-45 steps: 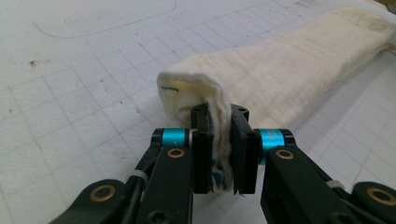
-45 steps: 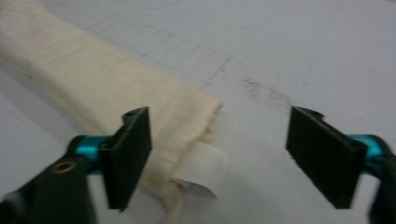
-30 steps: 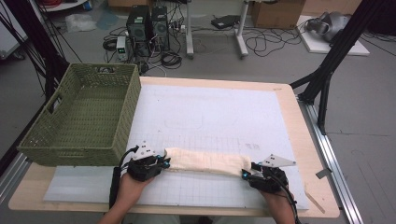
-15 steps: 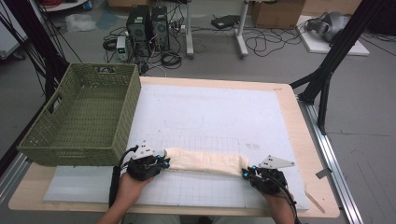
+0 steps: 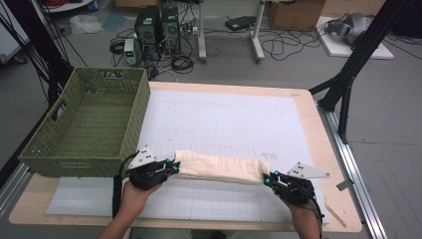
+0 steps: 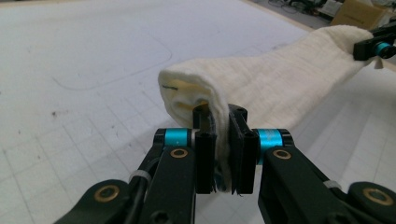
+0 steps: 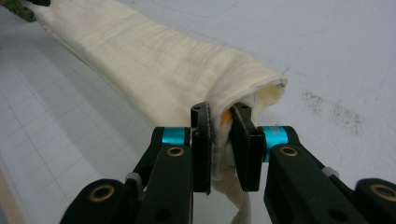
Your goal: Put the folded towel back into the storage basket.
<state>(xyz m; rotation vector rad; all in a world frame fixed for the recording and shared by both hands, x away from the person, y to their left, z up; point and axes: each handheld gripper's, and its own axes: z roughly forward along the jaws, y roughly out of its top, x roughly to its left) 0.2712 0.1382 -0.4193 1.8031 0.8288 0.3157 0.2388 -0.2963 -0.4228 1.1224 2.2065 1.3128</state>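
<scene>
Now cream towel [image 5: 221,168] stretched between hands, each end pinched between fingers [image 6: 205,154]

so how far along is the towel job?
Done: the towel is folded into a long narrow band on the mat. In hand: the left gripper and right gripper each pinch one end, the right jaws having just closed on its end. Left, at a guess: another fold or a lift into the basket, which holds no towel yet.
</scene>
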